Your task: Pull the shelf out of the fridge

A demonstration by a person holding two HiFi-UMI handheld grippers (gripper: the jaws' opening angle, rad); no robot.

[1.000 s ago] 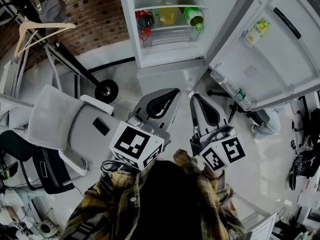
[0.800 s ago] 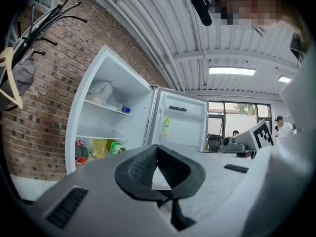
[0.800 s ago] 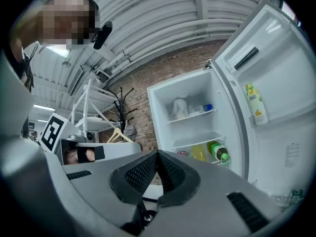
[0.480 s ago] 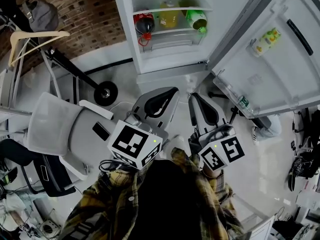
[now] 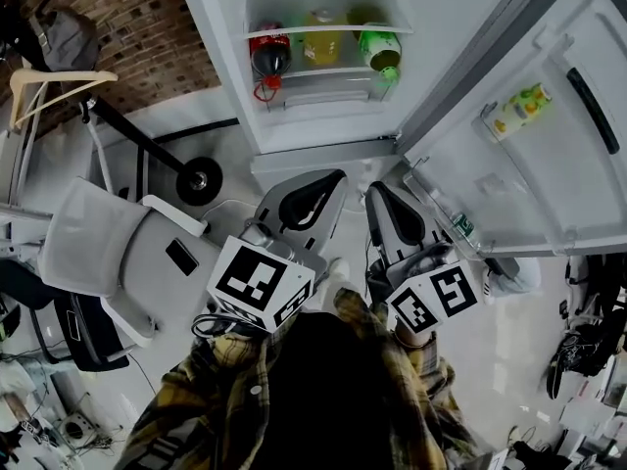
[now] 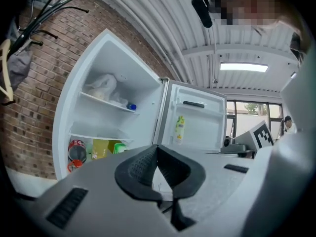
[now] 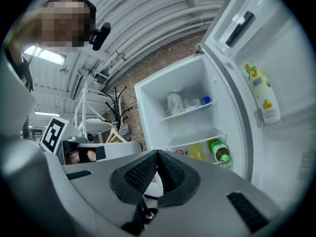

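Observation:
The white fridge [image 5: 294, 135] stands open ahead of me, its door [image 5: 549, 164] swung out to the right. A clear lower shelf [image 5: 328, 30] [image 6: 98, 138] [image 7: 197, 138] spans the inside. Under it stand a red cola bottle [image 5: 266, 55], a yellow bottle [image 5: 323, 39] and a green bottle [image 5: 380, 49]. An upper shelf [image 6: 106, 102] holds a white bag and a blue-capped bottle. My left gripper [image 5: 339, 177] [image 6: 158, 148] and right gripper [image 5: 375, 189] [image 7: 158, 153] are side by side, both shut and empty. They are held low, short of the fridge front and touching nothing.
A yellow-green bottle [image 5: 517, 109] sits in the door rack. A white chair [image 5: 108, 253] stands at my left, with a black wheeled stand [image 5: 199, 179] and a hanger [image 5: 59, 78] by the brick wall [image 5: 127, 27]. Shoes [image 5: 568, 351] lie at the right.
The fridge has grown larger and shifted left in the head view as I have come closer. Both grippers have stayed shut and level in front of me.

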